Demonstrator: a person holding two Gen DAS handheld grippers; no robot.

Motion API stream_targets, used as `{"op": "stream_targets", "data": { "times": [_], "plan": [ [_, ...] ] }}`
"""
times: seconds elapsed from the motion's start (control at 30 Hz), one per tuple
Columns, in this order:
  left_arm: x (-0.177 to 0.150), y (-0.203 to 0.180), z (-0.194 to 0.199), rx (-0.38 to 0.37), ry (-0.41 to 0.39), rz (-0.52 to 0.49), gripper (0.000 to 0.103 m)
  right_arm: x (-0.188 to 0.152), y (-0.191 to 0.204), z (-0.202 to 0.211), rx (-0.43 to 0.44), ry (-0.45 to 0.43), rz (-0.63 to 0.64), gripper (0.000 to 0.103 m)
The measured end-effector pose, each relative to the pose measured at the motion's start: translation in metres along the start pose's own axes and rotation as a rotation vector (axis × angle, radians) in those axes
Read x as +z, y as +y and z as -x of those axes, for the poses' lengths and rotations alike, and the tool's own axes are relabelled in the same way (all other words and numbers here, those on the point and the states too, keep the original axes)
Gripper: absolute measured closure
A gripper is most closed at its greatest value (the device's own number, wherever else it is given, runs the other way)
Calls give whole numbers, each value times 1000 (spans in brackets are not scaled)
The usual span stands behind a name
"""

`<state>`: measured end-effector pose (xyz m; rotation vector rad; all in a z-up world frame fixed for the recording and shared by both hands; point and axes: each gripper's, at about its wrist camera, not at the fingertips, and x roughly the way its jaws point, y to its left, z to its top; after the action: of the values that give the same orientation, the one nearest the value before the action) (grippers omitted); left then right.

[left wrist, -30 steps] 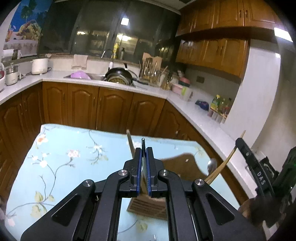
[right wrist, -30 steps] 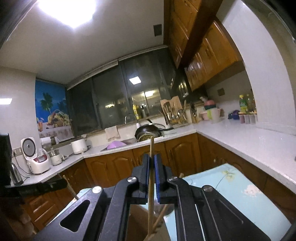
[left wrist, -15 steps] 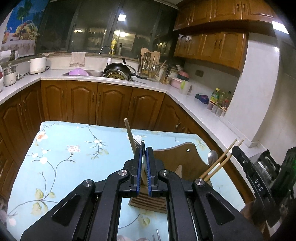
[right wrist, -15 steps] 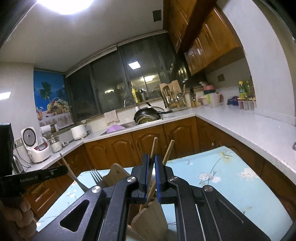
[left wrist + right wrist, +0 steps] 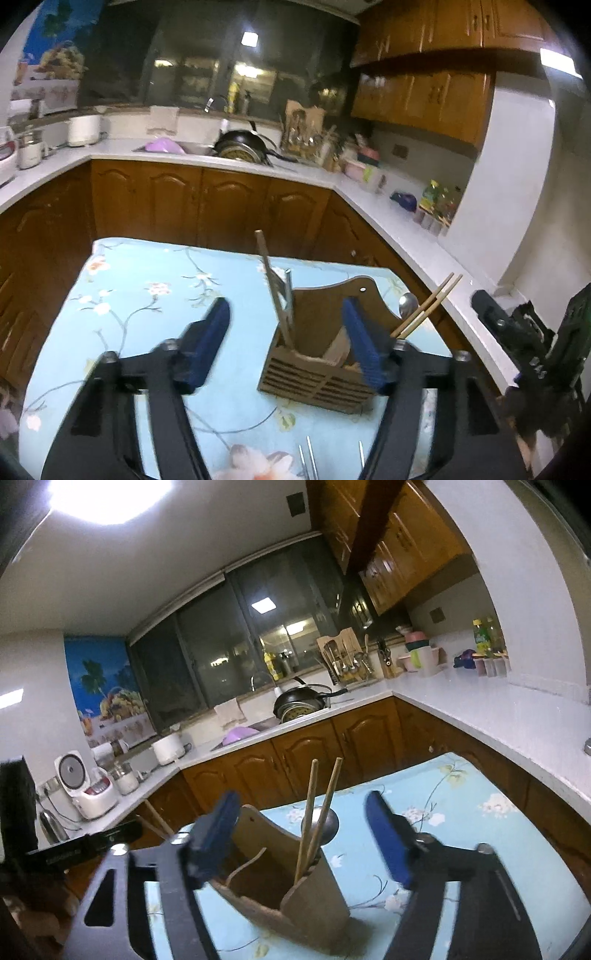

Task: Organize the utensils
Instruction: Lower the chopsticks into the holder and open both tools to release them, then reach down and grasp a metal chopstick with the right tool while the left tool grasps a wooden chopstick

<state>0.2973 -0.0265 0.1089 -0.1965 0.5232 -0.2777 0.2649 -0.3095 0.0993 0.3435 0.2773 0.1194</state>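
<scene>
A wooden utensil holder stands on the blue floral tablecloth; it also shows in the right wrist view. In it stand a fork with a wooden chopstick on the left, and a metal spoon with a pair of chopsticks on the right. The pair and the spoon also show in the right wrist view. My left gripper is open and empty above the holder. My right gripper is open and empty around the pair.
Several metal utensil ends lie on the cloth at the near edge. Brown cabinets and a white counter run behind and to the right of the table. The right gripper's body is at the far right.
Both grippers have opened. The left let go of the fork, the right let go of the chopsticks; both utensils now stand in the holder. Both cameras have drawn back slightly.
</scene>
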Motion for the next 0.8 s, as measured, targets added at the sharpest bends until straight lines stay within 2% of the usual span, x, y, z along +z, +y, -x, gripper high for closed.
{"op": "stream_targets", "data": {
  "times": [0.07,0.17,0.4,0.8],
  "plan": [
    [-6,3,7,-3,7,12,32,1,-2,9,8,4,-19,9],
    [-23,9,20,10,28,36,30,-1,-5,25,12,14,-33,7],
    [-65,18,40,18,96,66,30,-24,-13,56,13,90,-50,5],
    [-135,20,64,43,214,63,30,-84,-24,98,-14,222,-53,5]
  ]
}}
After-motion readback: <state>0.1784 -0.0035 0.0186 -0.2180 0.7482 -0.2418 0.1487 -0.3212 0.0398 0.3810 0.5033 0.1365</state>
